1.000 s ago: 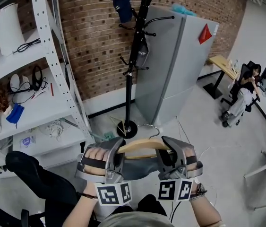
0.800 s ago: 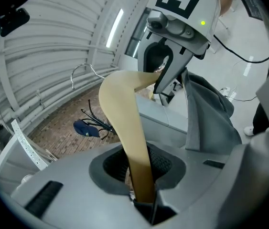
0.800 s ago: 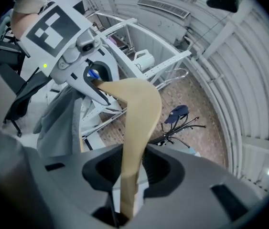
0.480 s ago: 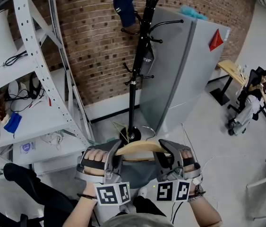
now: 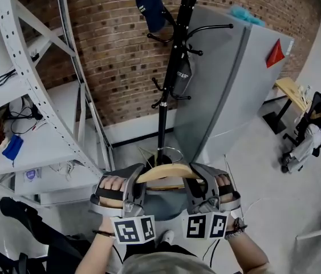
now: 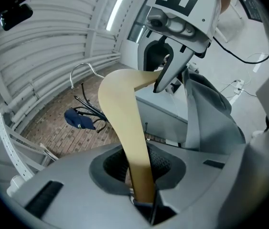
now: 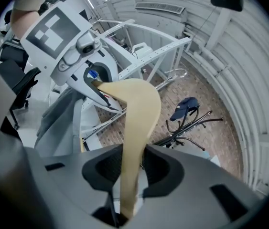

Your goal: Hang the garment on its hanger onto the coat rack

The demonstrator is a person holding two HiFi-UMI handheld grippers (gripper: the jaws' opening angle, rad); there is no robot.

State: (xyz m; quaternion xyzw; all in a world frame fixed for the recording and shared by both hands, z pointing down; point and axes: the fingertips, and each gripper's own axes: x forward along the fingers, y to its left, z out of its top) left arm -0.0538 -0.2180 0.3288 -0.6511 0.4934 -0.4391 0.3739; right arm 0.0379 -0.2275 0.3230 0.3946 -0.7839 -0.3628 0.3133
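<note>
**Two claws clamped on one hanger, rack at 12 o'clock**

Both of my claws are closed on the wooden hanger (image 5: 163,172). My left claw (image 5: 138,180) pinches its 9 o'clock arm and my right claw (image 5: 196,179) pinches its 3 o'clock arm. In the head view the hanger's long axis runs from 9 to 3. Its arch bows towards 12, and its wire hook (image 5: 171,150) points the same way, at the coat rack (image 5: 163,121). The grey garment (image 5: 163,203) hangs from the hanger on the 6 o'clock side, between my two hands.

Each gripper view shows a wooden arm running straight into the throat of that claw, with the pads tight on either side of it. The head view hides that contact behind the claw bodies. The gripper views also look past the hanger to the navy cap (image 7: 187,106) on the rack's upper hooks. Only the head view takes in the rack's whole pole against the brick wall (image 5: 114,56). It shows the grey metal cabinet (image 5: 223,96) at 2 o'clock and the white shelving (image 5: 32,90) at 9 to 10.

Compared with a second ago, the grip is unchanged. The rack's foot, which stood clear above the hook, now lies behind it. The seated person (image 5: 314,136) has slid out towards the 3 o'clock edge.
</note>
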